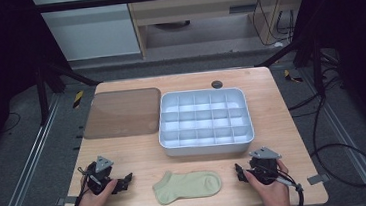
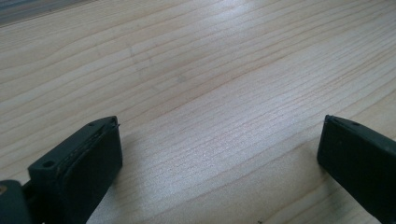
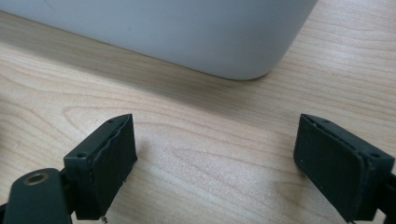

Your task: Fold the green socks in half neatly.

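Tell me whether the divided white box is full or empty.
Empty. In the high view, every compartment of the white box shows only bare bottom; the sock lies flat outside it on the table.

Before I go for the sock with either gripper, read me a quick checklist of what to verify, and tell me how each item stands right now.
1. Left gripper open with nothing between the jaws: ok.
2. Right gripper open with nothing between the jaws: ok.
3. Sock lying flat on the table between the two grippers, not touched: ok.
4. Path from each gripper to the sock free of other things: ok.
5. Divided box uncovered, compartments showing nothing in them: ok.
6. Brown lid lying flat beside the box, out of the way: ok.
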Demonstrator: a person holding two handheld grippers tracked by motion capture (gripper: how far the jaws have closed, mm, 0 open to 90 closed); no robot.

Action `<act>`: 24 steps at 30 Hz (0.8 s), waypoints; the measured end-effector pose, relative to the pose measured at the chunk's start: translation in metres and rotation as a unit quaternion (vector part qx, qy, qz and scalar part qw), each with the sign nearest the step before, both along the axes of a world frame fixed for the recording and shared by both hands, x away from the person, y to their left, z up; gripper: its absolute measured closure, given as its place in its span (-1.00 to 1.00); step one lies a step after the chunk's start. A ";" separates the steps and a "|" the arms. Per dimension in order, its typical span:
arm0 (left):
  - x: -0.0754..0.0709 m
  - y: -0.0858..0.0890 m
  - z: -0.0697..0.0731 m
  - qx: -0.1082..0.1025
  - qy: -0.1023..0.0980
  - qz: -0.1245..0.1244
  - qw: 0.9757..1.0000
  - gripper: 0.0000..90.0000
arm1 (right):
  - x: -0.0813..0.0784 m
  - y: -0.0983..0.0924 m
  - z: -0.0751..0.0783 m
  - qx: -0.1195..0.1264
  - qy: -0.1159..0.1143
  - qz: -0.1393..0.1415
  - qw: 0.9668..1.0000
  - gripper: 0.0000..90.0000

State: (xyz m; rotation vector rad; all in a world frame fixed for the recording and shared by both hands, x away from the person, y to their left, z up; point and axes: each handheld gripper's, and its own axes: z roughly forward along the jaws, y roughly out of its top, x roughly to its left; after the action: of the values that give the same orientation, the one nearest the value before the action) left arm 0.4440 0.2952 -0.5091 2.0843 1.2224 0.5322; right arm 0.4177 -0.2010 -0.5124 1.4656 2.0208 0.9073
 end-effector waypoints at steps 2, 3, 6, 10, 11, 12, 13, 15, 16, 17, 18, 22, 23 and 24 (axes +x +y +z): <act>0.001 0.000 0.000 0.000 0.000 0.000 1.000 -1.00 | 0.001 0.000 0.000 -0.001 -0.001 0.003 1.000 -0.71; 0.001 0.000 0.000 0.000 0.000 0.000 1.000 -1.00 | 0.001 0.000 0.000 -0.001 -0.001 0.003 1.000 -0.71; 0.004 -0.001 0.001 0.003 0.005 -0.002 1.000 -1.00 | 0.004 0.001 0.000 0.000 0.000 0.000 1.000 -0.71; 0.006 -0.002 0.004 0.001 0.015 0.004 1.000 -0.94 | 0.006 0.003 0.000 -0.001 0.000 -0.002 1.000 -0.67; 0.005 -0.001 0.005 -0.003 0.017 0.002 1.000 -0.94 | 0.006 0.003 0.001 0.000 -0.001 -0.001 1.000 -0.64; 0.002 -0.001 0.007 -0.010 0.021 -0.002 1.000 -0.86 | 0.004 0.003 0.003 -0.002 0.000 0.001 1.000 -0.46; 0.002 -0.001 0.007 -0.010 0.021 -0.002 1.000 -0.82 | 0.004 0.003 0.003 -0.002 0.000 0.001 1.000 -0.46; -0.010 -0.001 0.010 -0.012 0.021 -0.012 1.000 -0.82 | -0.002 0.007 0.012 -0.009 -0.004 0.009 1.000 -0.31; -0.010 -0.001 0.010 -0.012 0.021 -0.012 1.000 -0.81 | -0.002 0.007 0.012 -0.009 -0.004 0.009 1.000 -0.31; -0.016 -0.003 0.017 -0.023 0.013 -0.019 0.999 -0.79 | -0.009 0.014 0.022 -0.025 -0.008 0.017 1.000 -0.16; -0.019 -0.005 0.021 -0.027 0.007 -0.022 0.999 -0.76 | -0.011 0.016 0.025 -0.022 -0.004 0.020 1.000 -0.07; -0.020 -0.028 0.037 -0.028 0.006 -0.065 0.997 -0.64 | -0.023 0.035 0.051 0.000 0.024 0.070 0.997 0.17; -0.019 -0.033 0.039 -0.024 0.010 -0.076 0.997 -0.64 | -0.021 0.040 0.055 -0.003 0.033 0.085 0.996 0.18; -0.018 -0.041 0.042 -0.020 0.015 -0.087 0.996 -0.62 | -0.020 0.044 0.059 -0.001 0.040 0.096 0.995 0.21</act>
State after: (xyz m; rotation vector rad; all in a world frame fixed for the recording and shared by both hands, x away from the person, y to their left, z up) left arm 0.4262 0.2541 -0.4672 2.1474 1.0464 0.3953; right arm 0.3975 -0.1566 -0.4539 1.3439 2.2517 0.9350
